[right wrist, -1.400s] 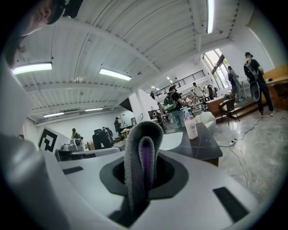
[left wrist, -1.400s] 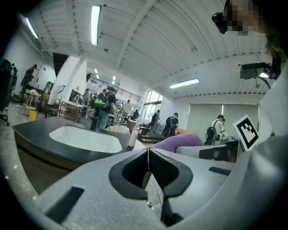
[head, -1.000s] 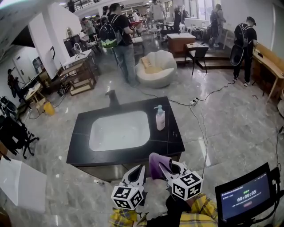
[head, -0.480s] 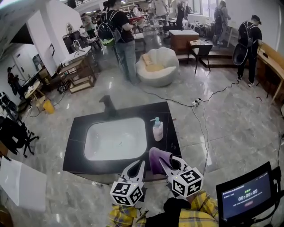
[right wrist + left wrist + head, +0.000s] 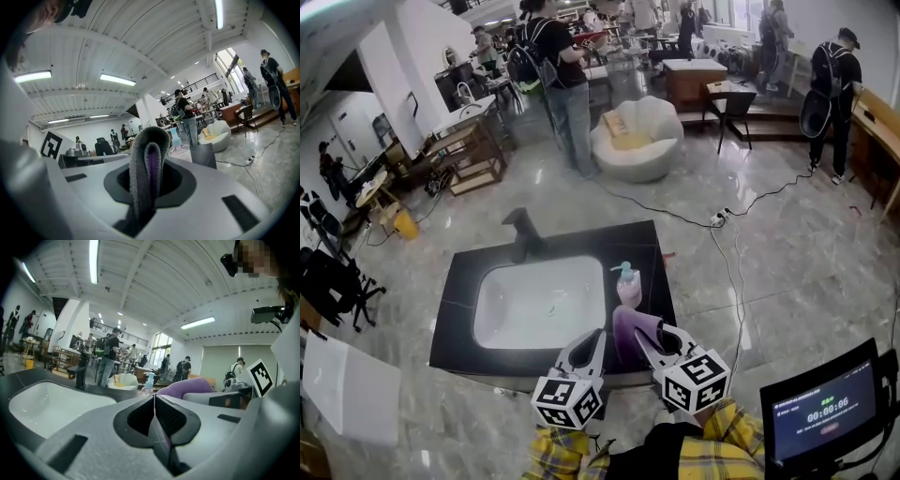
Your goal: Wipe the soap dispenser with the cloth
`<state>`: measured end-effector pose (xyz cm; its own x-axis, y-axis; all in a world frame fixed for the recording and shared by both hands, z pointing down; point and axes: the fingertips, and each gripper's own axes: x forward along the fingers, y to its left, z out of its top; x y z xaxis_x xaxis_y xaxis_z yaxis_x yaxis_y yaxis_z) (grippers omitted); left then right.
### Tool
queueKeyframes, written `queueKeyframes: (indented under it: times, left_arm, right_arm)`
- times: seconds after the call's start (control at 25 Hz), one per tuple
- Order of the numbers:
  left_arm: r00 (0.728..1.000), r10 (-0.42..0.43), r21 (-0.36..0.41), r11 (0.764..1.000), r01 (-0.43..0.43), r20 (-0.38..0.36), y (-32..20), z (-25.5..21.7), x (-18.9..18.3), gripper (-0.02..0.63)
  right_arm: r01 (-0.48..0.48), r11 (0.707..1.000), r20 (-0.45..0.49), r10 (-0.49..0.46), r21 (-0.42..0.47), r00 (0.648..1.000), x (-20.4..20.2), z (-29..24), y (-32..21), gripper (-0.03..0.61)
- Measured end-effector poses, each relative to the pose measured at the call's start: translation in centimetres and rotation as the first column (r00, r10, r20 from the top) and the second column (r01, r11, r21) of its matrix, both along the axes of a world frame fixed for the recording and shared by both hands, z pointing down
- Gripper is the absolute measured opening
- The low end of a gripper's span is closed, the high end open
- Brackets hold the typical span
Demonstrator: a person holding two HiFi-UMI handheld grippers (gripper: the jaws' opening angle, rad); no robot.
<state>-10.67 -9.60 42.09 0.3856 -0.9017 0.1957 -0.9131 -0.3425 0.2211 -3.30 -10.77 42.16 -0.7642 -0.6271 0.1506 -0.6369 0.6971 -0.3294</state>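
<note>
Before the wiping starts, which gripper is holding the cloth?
The right gripper, jaws pinching the purple cloth; the left gripper is shut and empty.

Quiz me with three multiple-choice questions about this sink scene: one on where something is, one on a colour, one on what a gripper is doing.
1. Where is the soap dispenser?
A. on the floor
B. on the counter, right of the sink
C. on a chair

2. What colour is the cloth?
A. purple
B. yellow
C. white

3. How do the jaws of the left gripper stand?
A. wide open
B. shut on the dispenser
C. shut, with nothing in them

Answers:
1. B: it stands on the black counter beside the sink.
2. A: a purple fold sticks out of the right gripper.
3. C: the left gripper view shows the jaws meeting with nothing between them.
</note>
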Motion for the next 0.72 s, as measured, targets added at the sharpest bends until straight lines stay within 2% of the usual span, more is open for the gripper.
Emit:
queueKeyframes:
  times: [0.44,0.72]
  left_arm:
    - [1.000,-0.002,0.013,1.000,0.002,0.016,-3.7,0.4,1.6,0.006]
    - [1.000,0.007,0.035,0.999,-0.008,0.027,-5.9,-0.5,0.8,0.006]
  right_arm:
    - [-0.023,1.000,0.030,0.023,0.009,0.999,2.2,0.2,-3.4,0.043]
    - [-0.078,0.997,0.041,0.077,0.010,0.996,3.0,-0.1,-5.2,0.043]
